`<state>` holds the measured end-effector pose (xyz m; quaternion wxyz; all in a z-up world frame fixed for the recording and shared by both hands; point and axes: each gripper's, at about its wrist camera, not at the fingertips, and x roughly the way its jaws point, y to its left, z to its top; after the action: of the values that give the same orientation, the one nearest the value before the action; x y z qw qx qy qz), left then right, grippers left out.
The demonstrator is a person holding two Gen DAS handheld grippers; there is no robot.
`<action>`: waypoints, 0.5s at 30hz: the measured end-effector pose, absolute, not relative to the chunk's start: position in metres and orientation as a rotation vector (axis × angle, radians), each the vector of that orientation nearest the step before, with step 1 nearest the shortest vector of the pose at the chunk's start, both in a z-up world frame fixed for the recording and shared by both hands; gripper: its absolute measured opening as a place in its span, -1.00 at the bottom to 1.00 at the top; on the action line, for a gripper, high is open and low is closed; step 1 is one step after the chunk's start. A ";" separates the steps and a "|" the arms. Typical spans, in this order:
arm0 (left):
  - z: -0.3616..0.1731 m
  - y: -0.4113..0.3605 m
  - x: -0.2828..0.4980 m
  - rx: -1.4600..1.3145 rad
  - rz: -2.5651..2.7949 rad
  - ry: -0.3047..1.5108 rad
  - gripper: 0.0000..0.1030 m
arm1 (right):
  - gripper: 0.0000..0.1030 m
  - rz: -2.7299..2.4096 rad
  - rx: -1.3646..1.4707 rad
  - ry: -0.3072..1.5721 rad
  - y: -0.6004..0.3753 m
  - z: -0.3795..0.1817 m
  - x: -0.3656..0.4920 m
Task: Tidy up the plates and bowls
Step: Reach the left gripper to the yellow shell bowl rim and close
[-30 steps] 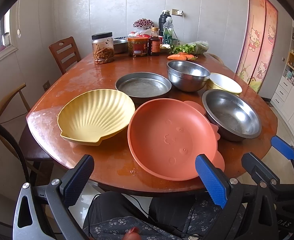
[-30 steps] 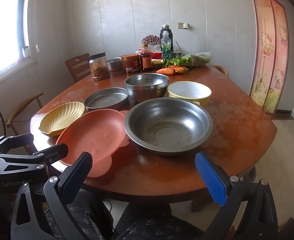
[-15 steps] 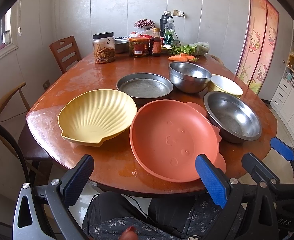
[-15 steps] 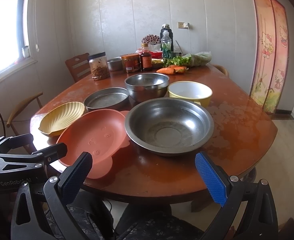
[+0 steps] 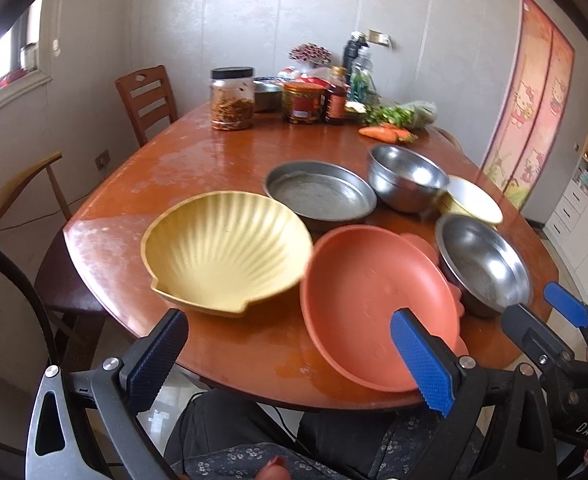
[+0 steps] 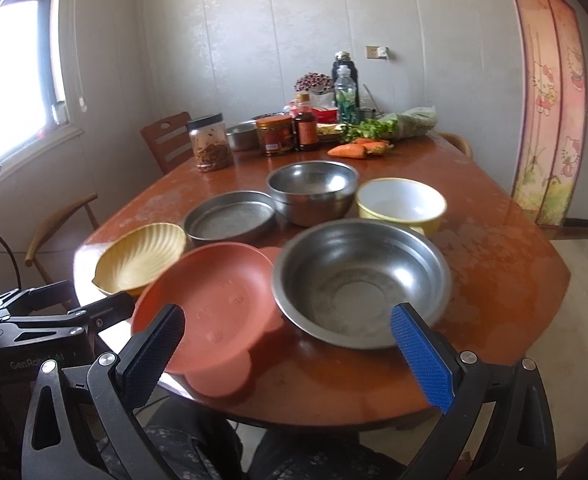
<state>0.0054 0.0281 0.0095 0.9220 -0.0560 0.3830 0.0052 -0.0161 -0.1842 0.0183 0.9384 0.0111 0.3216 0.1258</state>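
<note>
1. On my far left the left gripper (image 5: 289, 356) hangs short of the table's (image 5: 221, 352) near edge with its jaws spread wide and nothing between them. I judge that a ready pose, since nothing has been picked yet.

2. Ahead of it sits the yellow shell dish (image 5: 225, 252), upright near the left corner. Being shallow and wide, it looks to me like a piece for the plate pile.

3. Next right is the orange plate (image 5: 370, 304), with its near rim overhanging the table edge. That overhang gives a finger room to slip under, so I would take it there.

4. Behind these two rests the flat steel pan (image 5: 320, 194), just beside the small steel bowl (image 6: 312, 190).

5. The large steel bowl (image 6: 360, 280) stands nearest my right side, its rim crowding the orange plate; I cannot tell whether they touch.

6. Behind it is the yellow bowl (image 6: 400, 204), white inside. These bowls look nestable, largest at the bottom.

7. The right gripper (image 6: 287, 354) is likewise wide apart and empty, lined up on the large steel bowl.

8. Jars, bottles and carrots (image 6: 356, 148) occupy the far end, clear of the work.
</note>
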 end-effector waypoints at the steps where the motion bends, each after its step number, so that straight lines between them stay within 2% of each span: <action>1: 0.011 0.032 0.006 -0.120 0.017 0.784 0.97 | 1.00 0.269 0.019 0.656 -0.181 0.021 -0.014; 15: 0.025 0.076 0.021 -0.135 0.073 0.788 0.97 | 1.00 0.382 -0.063 0.675 -0.125 0.043 0.015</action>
<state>0.0211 0.0762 0.0250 0.9205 -0.0655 0.3837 0.0357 0.0147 -0.1249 0.0430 0.9253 -0.0307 0.3289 0.1863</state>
